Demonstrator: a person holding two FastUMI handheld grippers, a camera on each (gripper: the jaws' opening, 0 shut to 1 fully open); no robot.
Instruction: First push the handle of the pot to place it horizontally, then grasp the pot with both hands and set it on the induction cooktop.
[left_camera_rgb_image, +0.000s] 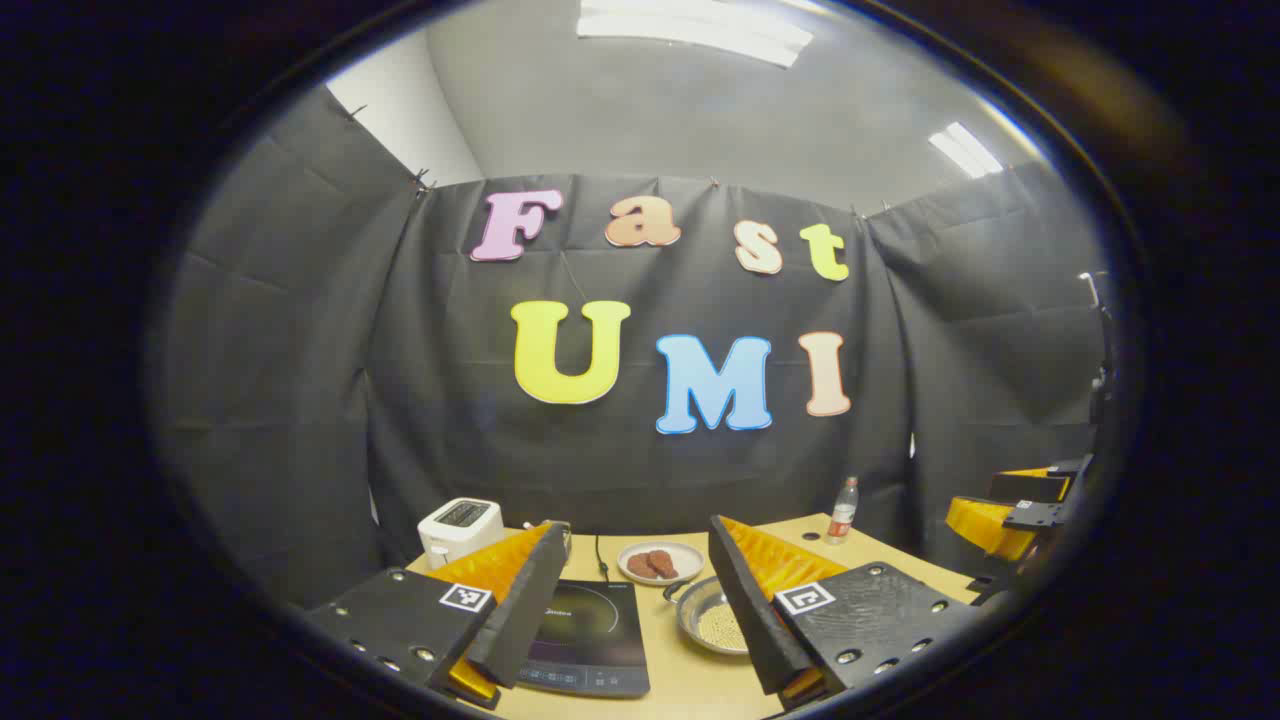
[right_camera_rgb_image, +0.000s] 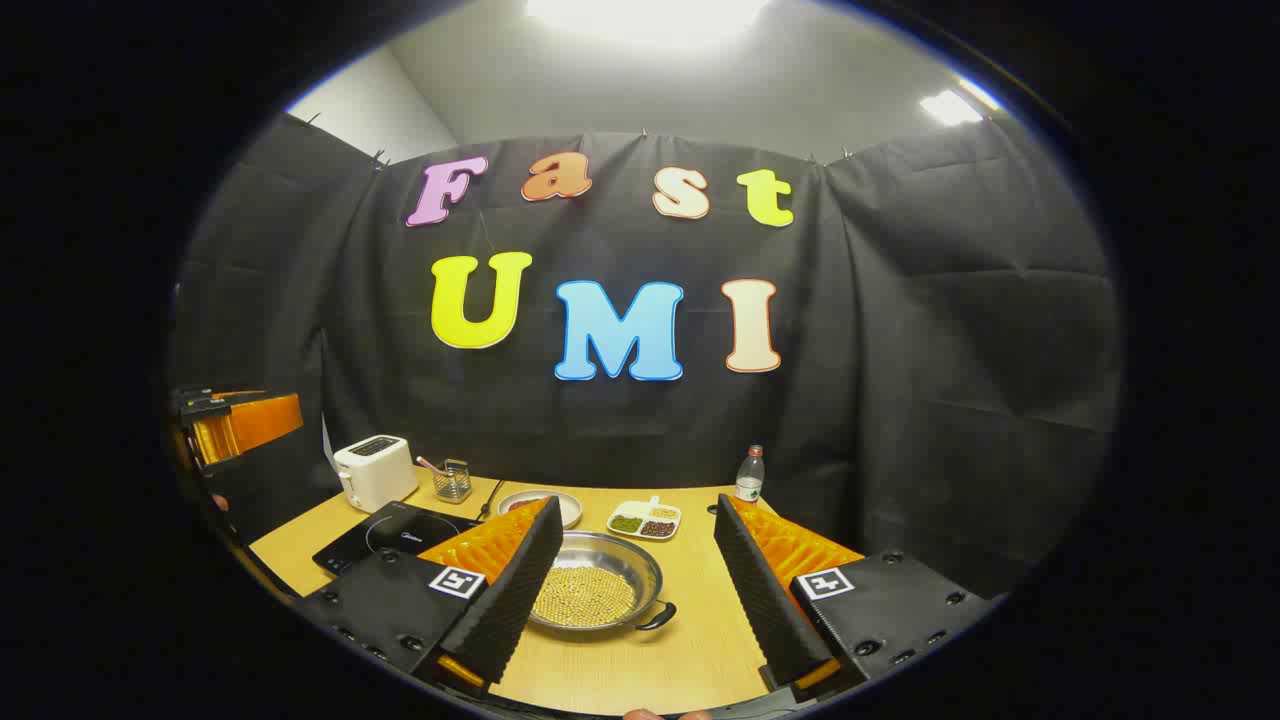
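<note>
A shallow steel pot (right_camera_rgb_image: 590, 592) filled with small beans sits on the wooden table, with one dark loop handle (right_camera_rgb_image: 656, 617) pointing toward the front right. In the left gripper view the pot (left_camera_rgb_image: 712, 622) lies just right of the black induction cooktop (left_camera_rgb_image: 590, 630), partly behind a finger. My left gripper (left_camera_rgb_image: 637, 530) hovers open above cooktop and pot. My right gripper (right_camera_rgb_image: 636, 507) is open too, held above the pot with nothing between its fingers. The cooktop (right_camera_rgb_image: 390, 535) lies left of the pot in the right gripper view.
A white toaster (right_camera_rgb_image: 375, 470), a glass cup (right_camera_rgb_image: 452, 480), a plate of brown food (left_camera_rgb_image: 660, 562), a divided dish (right_camera_rgb_image: 647, 520) and a bottle (right_camera_rgb_image: 750, 475) stand along the table's back. Bare table (right_camera_rgb_image: 700, 640) lies right of the pot.
</note>
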